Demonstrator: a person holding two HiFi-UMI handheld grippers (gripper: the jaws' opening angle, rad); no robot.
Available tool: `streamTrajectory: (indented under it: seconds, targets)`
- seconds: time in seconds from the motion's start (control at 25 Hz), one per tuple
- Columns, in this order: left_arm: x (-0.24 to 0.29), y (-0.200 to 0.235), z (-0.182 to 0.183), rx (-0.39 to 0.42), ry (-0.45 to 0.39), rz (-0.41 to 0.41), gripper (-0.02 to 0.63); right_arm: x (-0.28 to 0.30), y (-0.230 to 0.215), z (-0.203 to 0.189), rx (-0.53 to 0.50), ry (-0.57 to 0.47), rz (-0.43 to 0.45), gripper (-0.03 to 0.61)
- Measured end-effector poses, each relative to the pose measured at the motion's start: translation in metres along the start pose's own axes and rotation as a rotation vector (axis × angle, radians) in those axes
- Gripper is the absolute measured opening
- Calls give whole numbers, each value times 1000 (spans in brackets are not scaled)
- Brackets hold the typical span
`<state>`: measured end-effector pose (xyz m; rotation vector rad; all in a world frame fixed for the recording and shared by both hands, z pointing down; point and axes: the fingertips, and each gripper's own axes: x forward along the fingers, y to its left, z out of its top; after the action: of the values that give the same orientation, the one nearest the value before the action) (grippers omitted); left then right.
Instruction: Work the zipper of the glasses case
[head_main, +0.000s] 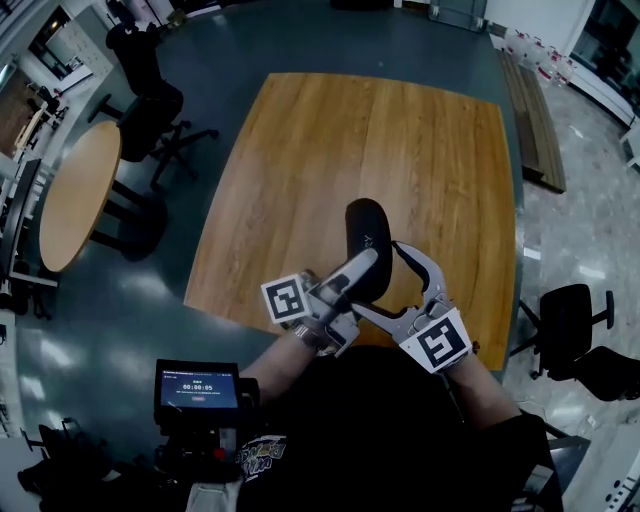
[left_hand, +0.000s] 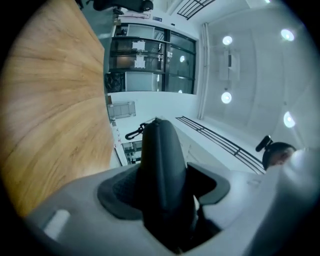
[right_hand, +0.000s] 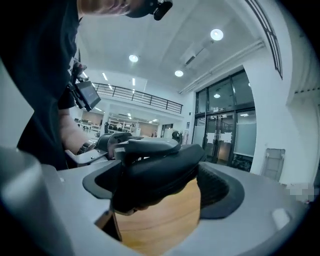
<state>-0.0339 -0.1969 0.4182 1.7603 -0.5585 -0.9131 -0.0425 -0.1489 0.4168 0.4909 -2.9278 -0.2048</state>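
Glasses case clamped in left tongs, between open right tongs.

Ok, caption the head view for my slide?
Left gripper holds a black glasses case above the wooden table while the right gripper straddles its near end with open jaws.

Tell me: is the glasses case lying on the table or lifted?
Lifted. The left gripper holds the glasses case, and the right gripper view shows bare table beneath it.

Wooden table on dark teal floor
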Motion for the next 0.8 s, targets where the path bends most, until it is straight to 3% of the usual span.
streamTrajectory:
  seconds: [0.12,0.28,0.48,0.68,0.8]
  targets:
    - [2,4,-6,20,-8,31,265,-1,-1,-4,-17,13,-10,471]
    - [0,7,-14,60,45,70,265,-3,3,-7,-8,18,-3,469]
    - [-3,-3,-23,46,140,1,267,-14,14,3,-43,-43,61,438]
    - [1,-19,-31,185,278,-25,276,-24,20,7,-91,-38,118,416]
    - [6,-27,-35,227,322,-52,292,-27,23,8,-87,-34,135,411]
